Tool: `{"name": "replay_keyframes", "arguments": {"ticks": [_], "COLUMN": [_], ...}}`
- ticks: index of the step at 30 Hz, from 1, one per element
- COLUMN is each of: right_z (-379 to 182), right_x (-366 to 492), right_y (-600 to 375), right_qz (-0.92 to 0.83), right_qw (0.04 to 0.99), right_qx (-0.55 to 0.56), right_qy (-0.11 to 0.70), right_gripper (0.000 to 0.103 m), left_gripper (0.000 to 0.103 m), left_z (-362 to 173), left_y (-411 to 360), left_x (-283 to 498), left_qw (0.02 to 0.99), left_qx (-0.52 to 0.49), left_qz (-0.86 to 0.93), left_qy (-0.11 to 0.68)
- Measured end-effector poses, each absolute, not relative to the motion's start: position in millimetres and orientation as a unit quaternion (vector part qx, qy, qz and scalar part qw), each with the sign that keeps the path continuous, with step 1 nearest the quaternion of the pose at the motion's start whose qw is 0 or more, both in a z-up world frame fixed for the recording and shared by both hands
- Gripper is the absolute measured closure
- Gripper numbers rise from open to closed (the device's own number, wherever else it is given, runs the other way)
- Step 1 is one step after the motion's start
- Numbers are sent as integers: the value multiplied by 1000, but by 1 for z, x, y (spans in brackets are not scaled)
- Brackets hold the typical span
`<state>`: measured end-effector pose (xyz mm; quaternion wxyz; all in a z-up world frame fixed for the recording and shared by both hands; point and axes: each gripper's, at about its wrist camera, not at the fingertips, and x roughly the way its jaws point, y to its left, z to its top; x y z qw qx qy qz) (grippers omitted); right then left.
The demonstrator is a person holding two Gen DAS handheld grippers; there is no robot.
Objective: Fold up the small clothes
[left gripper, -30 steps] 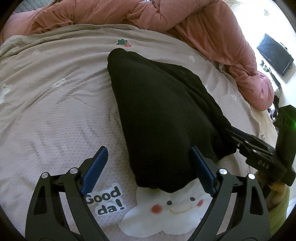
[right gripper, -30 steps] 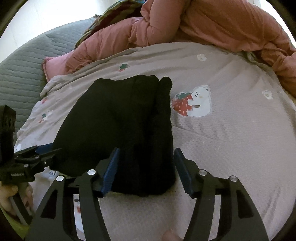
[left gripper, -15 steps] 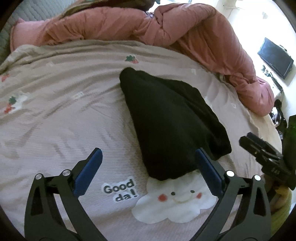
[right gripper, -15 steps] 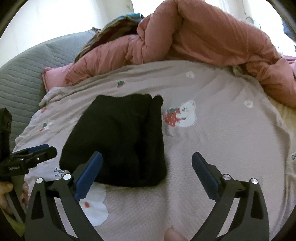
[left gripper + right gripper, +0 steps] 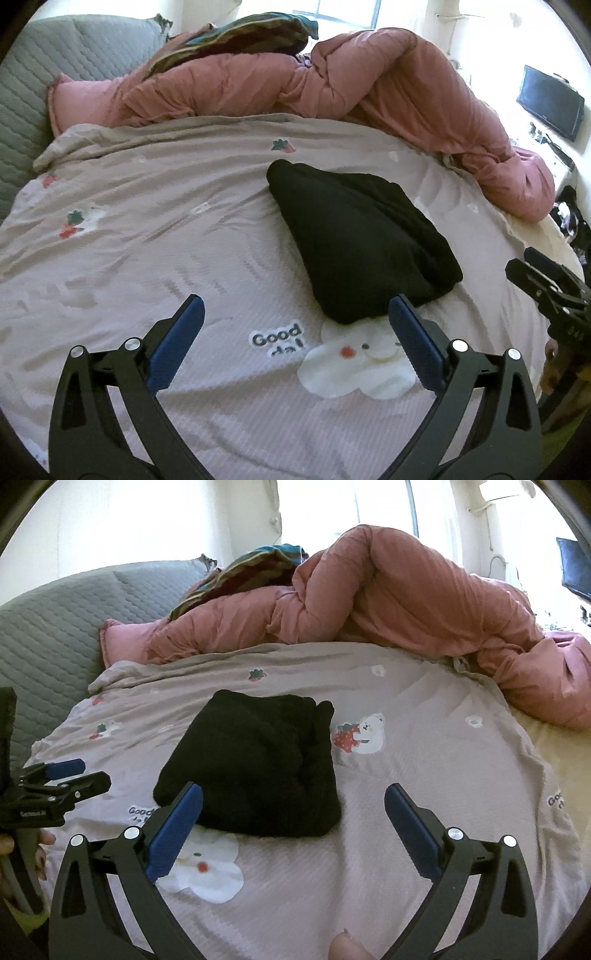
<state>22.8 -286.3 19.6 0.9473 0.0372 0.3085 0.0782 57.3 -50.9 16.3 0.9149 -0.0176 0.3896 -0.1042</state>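
Nearest, the left tool [image 5: 293, 325] and the right tool [image 5: 293, 812] both stand released, blue pads wide apart and gripping nothing. Just beyond them the folded black knitted garment [image 5: 354, 236] lies on the pinkish-beige cartoon-printed bed cover [image 5: 147, 229], one edge over a white cloud print [image 5: 354, 369]. Farther back a rumpled pink quilted duvet [image 5: 406, 602] is heaped.

L wrist cam looking down-fwd over the bed [image 5: 155, 236] from left, R wrist cam facing likewise from right, both near, sharing the black garment [image 5: 354, 240].
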Motion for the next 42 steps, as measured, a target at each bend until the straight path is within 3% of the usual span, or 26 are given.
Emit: {"name": "replay_keyframes", "arguments": {"ticks": [18,28,42], "right_z": [4,-27,-27], "right_x": [-27,-31,-29], "right_y": [-268,-256,-254], "right_qz": [55,43,44], "right_qw": [950,931,930], "right_qx": [39,53,52], "right_qy": [306,360,360], "right_gripper": [5,5,5], "left_gripper": [10,10,10], "left_z": [-7,-23,-23], "left_y": [-39,-45,-43], "left_x": [1,0,0], "left_qw": [919,910,911], "left_qx": [-10,4,4], "left_qz": [-94,-96,-83], "left_qy": [384,404,405]}}
